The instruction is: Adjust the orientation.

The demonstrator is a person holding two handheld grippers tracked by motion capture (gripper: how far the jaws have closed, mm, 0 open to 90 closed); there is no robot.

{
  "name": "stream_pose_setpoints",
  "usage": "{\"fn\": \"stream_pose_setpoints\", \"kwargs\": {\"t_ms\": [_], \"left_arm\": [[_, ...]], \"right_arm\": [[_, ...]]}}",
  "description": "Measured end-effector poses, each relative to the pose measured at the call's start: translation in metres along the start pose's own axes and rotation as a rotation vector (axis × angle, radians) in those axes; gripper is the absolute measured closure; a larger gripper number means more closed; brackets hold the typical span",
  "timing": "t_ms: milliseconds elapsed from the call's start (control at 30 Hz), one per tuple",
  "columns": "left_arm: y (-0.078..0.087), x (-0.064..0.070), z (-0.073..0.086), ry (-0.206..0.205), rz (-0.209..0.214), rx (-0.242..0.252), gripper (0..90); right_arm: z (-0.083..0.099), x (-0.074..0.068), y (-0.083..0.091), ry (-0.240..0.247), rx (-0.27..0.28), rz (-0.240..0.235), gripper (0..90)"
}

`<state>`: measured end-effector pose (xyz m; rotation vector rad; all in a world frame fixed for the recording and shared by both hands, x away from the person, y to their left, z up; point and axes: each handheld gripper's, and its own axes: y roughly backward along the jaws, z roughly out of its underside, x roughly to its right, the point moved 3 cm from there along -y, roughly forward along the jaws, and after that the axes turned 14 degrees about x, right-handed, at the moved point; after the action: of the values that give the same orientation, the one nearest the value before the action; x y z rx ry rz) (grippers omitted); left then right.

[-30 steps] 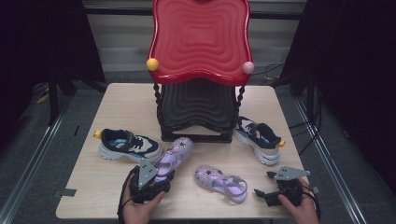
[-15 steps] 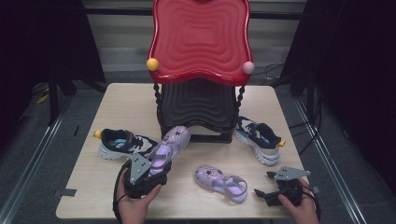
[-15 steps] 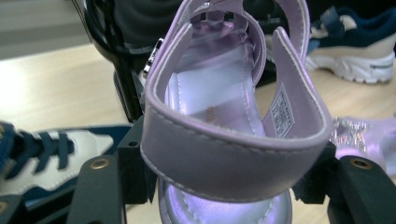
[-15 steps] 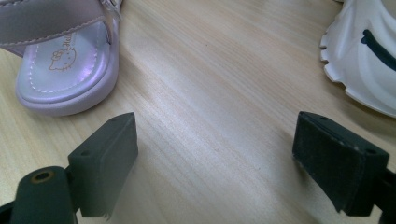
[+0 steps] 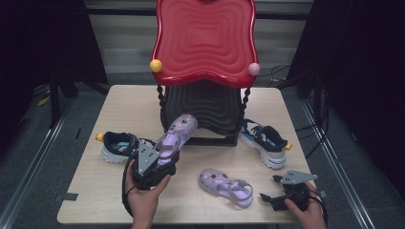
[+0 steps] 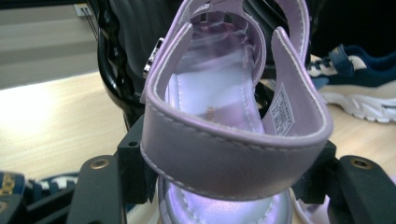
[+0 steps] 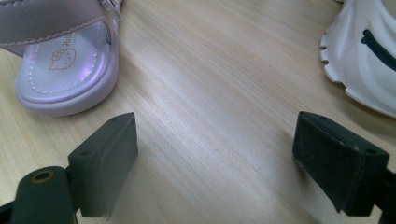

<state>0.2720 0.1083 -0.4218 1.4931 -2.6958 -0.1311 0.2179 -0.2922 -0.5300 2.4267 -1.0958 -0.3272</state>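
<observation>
My left gripper [image 5: 160,164] is shut on the heel of a purple sandal [image 5: 175,136], holding it lifted and tilted with its toe toward the black lower shelf [image 5: 210,107] of the red-topped rack [image 5: 205,40]. In the left gripper view the sandal [image 6: 229,116] sits between the jaws, heel strap nearest. A second purple sandal [image 5: 225,186] lies flat on the table at front centre. My right gripper [image 5: 272,198] rests open low at the front right; its view has the sandal's heel [image 7: 65,70] at upper left and bare wood between the jaws.
A navy and white sneaker [image 5: 117,145] lies at the left of the wooden table [image 5: 133,102]; its mate [image 5: 265,140] lies at the right beside the rack, and its white sole [image 7: 369,60] edges the right gripper view. Dark floor and cables surround the table.
My left gripper has lifted the purple sandal off the table and carried it forward, toe toward the rack's lower shelf. The right gripper and the other shoes have stayed put.
</observation>
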Motion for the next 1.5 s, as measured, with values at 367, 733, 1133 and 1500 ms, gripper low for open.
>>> {"fn": "stream_pose_setpoints", "kwargs": {"t_ms": [367, 733, 1133, 1500], "left_arm": [[-0.025, 0.002, -0.006, 0.009, -0.068, 0.031, 36.9], [-0.049, 0.005, -0.004, 0.06, -0.128, 0.079, 36.9], [-0.075, 0.011, -0.006, 0.127, -0.165, 0.131, 37.0], [-0.091, 0.011, -0.01, 0.123, -0.225, 0.174, 36.9]], "right_arm": [[0.0, 0.0, 0.0, 0.0, 0.0, 0.0, 13.7], [0.0, 0.0, 0.0, 0.0, 0.0, 0.0, 13.7], [0.0, 0.0, 0.0, 0.001, 0.0, -0.001, 13.7], [0.0, 0.0, 0.0, 0.003, 0.001, -0.001, 13.6]]}}
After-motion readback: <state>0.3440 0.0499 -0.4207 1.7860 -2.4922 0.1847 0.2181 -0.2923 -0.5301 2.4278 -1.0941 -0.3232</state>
